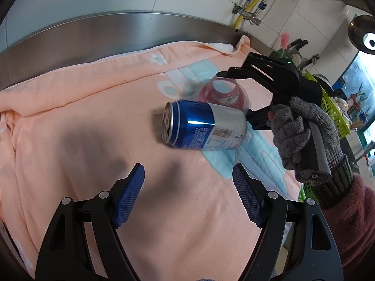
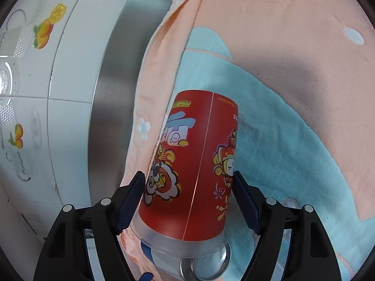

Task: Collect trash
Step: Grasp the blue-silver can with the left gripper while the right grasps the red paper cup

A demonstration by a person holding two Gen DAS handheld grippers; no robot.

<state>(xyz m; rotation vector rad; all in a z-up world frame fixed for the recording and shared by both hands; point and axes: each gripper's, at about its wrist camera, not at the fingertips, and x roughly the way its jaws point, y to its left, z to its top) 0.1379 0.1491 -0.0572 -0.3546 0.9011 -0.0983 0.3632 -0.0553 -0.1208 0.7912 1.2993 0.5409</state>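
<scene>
The red cup (image 2: 194,164) lies on its side on the peach towel (image 1: 93,117), its clear rim end just beside the bottom of the blue can (image 1: 201,125), which also lies on its side. The right gripper (image 2: 187,185) has its fingers on either side of the cup, pads touching its wall. A gloved hand (image 1: 304,135) holds that gripper. The left gripper (image 1: 187,180) hovers near the can, fingers spread and empty. A steel tabletop (image 1: 117,35) edge runs behind the towel.

Grey knit glove (image 1: 302,131), maroon sleeve (image 1: 351,222)
</scene>
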